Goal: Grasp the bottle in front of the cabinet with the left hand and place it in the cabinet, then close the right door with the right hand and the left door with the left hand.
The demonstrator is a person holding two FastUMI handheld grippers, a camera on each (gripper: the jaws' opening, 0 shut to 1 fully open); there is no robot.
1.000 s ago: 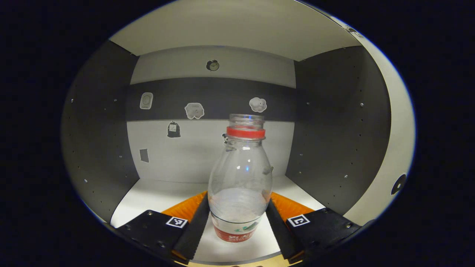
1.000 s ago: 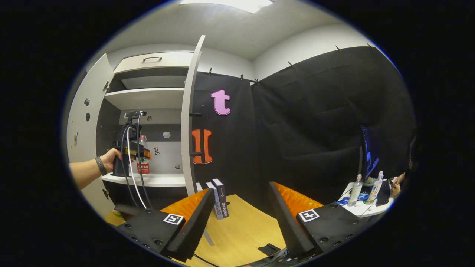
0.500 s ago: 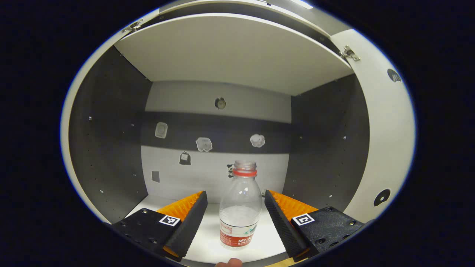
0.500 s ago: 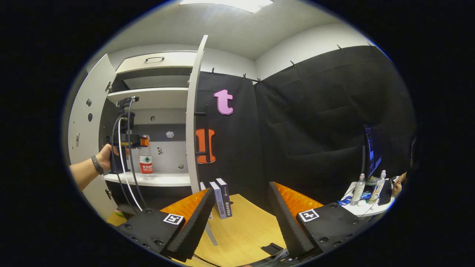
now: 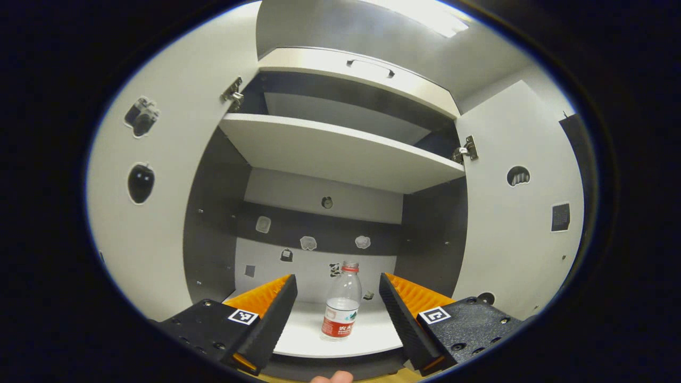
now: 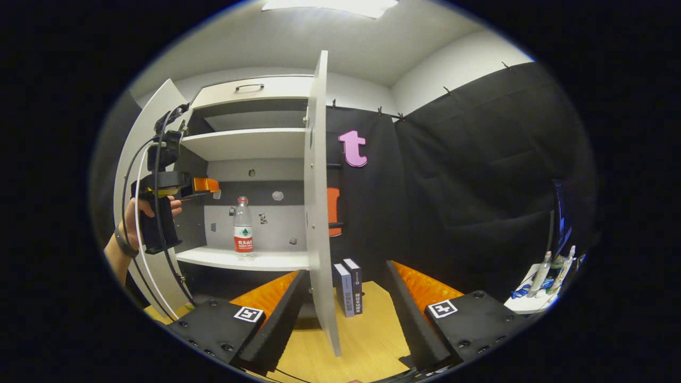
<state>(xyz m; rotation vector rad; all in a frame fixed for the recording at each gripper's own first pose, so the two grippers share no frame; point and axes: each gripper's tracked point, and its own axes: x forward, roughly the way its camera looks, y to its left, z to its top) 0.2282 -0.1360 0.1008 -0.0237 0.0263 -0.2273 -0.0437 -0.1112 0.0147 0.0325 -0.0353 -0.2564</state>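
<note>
A clear bottle (image 5: 340,311) with a red label stands upright on the cabinet's lower shelf (image 5: 298,332). My left gripper (image 5: 336,277) is open, pulled back in front of the shelf, with the bottle seen far off between its fingers. In the right gripper view the bottle (image 6: 243,229) stands on the shelf, and a hand holds the left gripper (image 6: 199,185) to its left, outside the cabinet. My right gripper (image 6: 346,269) is open; the right door (image 6: 318,202) stands open edge-on just ahead of it. I cannot tell if they touch.
The left door (image 5: 159,213) and right door (image 5: 521,229) are both swung open, each with stickers. An upper shelf (image 5: 340,154) spans the cabinet. Two books (image 6: 348,287) stand on the wooden surface (image 6: 372,330) beside the door. A small table with bottles (image 6: 542,266) sits far right.
My left gripper let go of the bottle and drew back out of the cabinet; the bottle stays on the shelf. My right gripper moved closer to the right door's edge.
</note>
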